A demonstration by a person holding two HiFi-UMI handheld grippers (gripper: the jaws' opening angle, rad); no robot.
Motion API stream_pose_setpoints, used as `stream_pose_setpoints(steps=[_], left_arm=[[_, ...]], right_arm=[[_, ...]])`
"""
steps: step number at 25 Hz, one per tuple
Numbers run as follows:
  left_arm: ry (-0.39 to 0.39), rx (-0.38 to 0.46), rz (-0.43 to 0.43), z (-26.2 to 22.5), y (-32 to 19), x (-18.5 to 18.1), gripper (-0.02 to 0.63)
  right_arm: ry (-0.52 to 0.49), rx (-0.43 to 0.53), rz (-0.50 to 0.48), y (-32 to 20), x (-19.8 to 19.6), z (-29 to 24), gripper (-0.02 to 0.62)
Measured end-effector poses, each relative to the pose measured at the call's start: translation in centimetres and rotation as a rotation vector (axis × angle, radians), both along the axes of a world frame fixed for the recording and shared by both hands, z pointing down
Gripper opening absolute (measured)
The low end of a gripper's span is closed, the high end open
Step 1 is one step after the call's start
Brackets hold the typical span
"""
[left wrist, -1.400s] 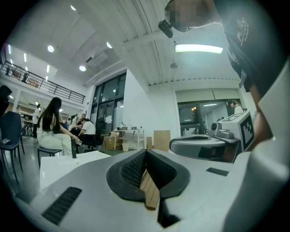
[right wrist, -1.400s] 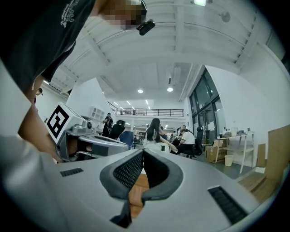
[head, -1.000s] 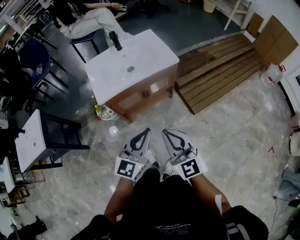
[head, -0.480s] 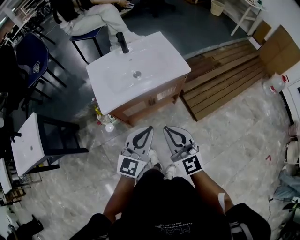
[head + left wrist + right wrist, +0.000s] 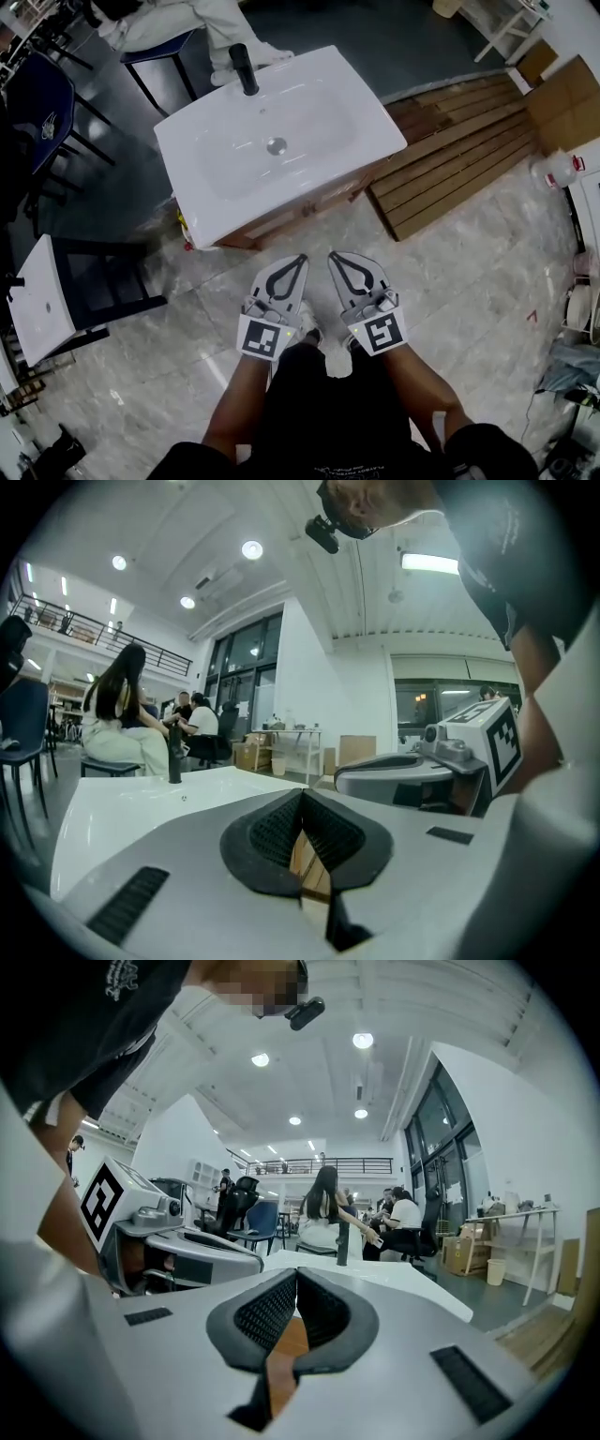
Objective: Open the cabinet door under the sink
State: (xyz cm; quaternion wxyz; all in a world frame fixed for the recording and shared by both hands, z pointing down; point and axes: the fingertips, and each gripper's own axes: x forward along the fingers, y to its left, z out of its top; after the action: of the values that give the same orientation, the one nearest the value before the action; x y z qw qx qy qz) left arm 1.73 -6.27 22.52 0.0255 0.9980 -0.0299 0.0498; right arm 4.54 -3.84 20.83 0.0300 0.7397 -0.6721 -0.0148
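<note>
Since the earlier frames you have walked up to the sink (image 5: 370,117): it now fills more of the head view and sits closer to both grippers, and its white rim now covers most of the wooden front below it. The left gripper (image 5: 298,259) and the right gripper (image 5: 334,256) are side by side just in front of you, both pointing toward the sink. Each gripper has its jaws pressed together at the tips and carries nothing; in both gripper views only brown wood shows through the opening behind the tips, and it is beyond the jaws, not between the pads. The cabinet (image 5: 281,221) is directly ahead of the grippers and under the basin, still apart from them. Only a narrow strip of its front is visible, so you cannot make out the door handle from here. This front runs across your path at a slant, with its left end closer to you, so the left gripper seems a little nearer to it. The black faucet (image 5: 244,70) is on the far side, so you are facing the door side.
</note>
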Motion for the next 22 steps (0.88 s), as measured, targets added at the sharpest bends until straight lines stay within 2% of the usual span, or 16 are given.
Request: stream_pose_setpoints(steps=[3,5,8,10,12,17,22], left_arm=[[-0.039,0.021,-0.013,3.7,-1.1,1.2,0.021],[-0.047,-0.011,-0.047,6.6,-1.8,2.1,0.021],[-0.05,-0.068,-0.112,10.8,-2.9,3.3,0.021],[-0.061,-0.084,-0.144,13.5,-3.3,3.8,0.021],[-0.069,-0.106,-0.174,16.1,-3.8,4.3,0.021],[-0.066,-0.128,-0.239,21.5,-5.6,4.7,0.021],[-0.08,-0.129,-0.265,26.3,-6.8,5.0,0.022]], right_arm=[[0.046,-0.094,-0.038,-1.0,1.2,4.1,0.025],[0.044,-0.133,-0.052,-1.5,1.9,7.2,0.025],[0.085,-0.242,-0.099,-2.0,2.6,12.9,0.025],[0.078,-0.267,-0.104,-2.1,3.1,16.2,0.025],[0.058,-0.259,-0.091,-2.5,3.7,19.0,0.025],[-0.067,-0.15,0.006,-4.6,5.6,24.0,0.025],[-0.034,-0.168,0.028,-6.7,7.4,29.8,0.025]])
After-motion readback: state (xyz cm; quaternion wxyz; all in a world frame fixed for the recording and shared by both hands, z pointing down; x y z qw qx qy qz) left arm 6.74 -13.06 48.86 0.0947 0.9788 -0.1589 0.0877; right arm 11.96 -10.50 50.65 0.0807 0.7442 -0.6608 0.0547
